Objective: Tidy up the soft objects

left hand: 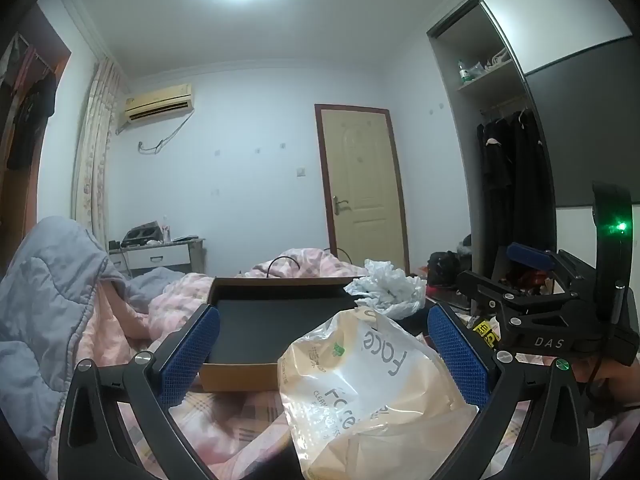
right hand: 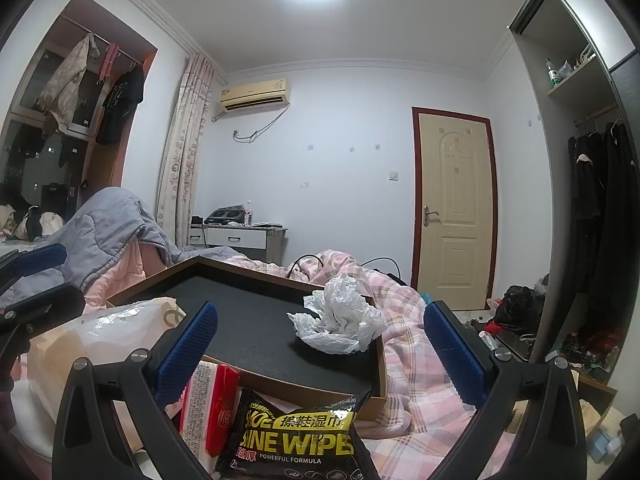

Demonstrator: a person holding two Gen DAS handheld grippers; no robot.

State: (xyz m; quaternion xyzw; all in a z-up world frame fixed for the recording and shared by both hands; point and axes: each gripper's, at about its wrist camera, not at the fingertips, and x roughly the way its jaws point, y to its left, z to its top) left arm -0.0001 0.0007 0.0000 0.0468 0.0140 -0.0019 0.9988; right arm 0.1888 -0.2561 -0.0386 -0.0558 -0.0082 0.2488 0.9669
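Tongs of the left hand stand wide apart, blue pads on either side of a beige plastic pack printed "Face". The pack rises between the pads, closer to the right one; whether it touches that pad is unclear, and nothing is gripped. It lies on a bed with pink checked bedding, just in front of a shallow cardboard tray lined with black foam.

Right tongs are also spread wide and hold nothing. Below and between them lies a black wipes pack with yellow lettering, beside a red and white packet near the left pad. Both rest against the near wall of the tray. Inside the tray, on the black foam, sits a crumpled white bag, toward the right edge.

Farther out, a grey quilt is heaped to the left, a cream door stands in the far wall, and an open wardrobe with dark clothes fills the right side.

The Face pack looks light, loose and slippery, its film likely to buckle under pressure. A firm pinch across its fuller middle seems safest, since a grip on an edge may slide off. The wipes pack seems flatter and denser; taking it across its short width should work. The crumpled bag would weigh almost nothing and compress wherever it is squeezed.
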